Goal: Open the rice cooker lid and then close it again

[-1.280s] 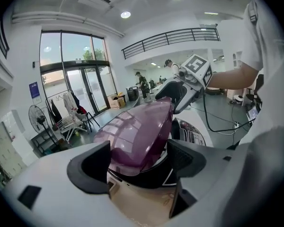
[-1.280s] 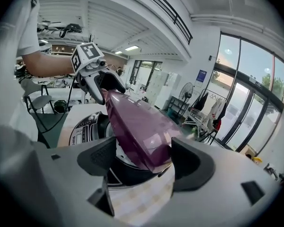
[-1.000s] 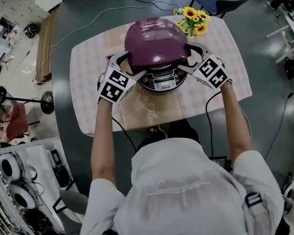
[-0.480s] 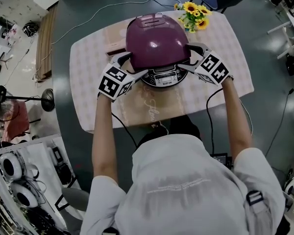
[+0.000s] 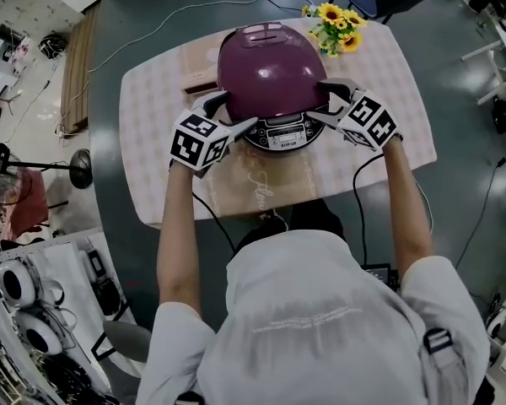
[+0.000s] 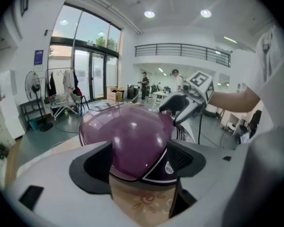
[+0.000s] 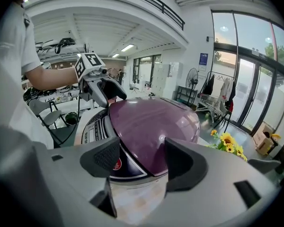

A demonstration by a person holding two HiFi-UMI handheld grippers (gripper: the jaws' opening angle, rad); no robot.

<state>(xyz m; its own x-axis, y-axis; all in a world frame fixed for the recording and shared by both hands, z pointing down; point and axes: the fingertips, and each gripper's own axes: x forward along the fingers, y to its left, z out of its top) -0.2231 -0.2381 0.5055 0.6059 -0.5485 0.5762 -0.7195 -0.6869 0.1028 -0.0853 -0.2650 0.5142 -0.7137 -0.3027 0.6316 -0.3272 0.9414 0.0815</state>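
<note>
- Grey plastic jaws of the left hand-held gripper [image 6: 137, 159] stand apart. They frame the left side of the glossy purple domed rice cooker lid [image 5: 270, 70], and neither pad plainly presses on it.
- Right hand-held gripper [image 7: 142, 160]: its jaws have just been closing but are wide apart. The lid's right rim shows between them, with a gap at each pad.
- Both hand-held grippers point downward and inward and flank the dome from opposite sides. Their black-and-white marker cubes face up in the head view.
- The lid sits low over the round black-and-silver cooker body [image 5: 284, 135]. The control panel shows at the front, nearest the person. I cannot tell whether the lid is latched.
- The cooker stands near the middle of the surface [image 5: 152, 146], which has a pale checked cloth.
- A bunch of yellow sunflowers [image 5: 333, 25] stands at the surface's far right corner, just beside the cooker.
</note>
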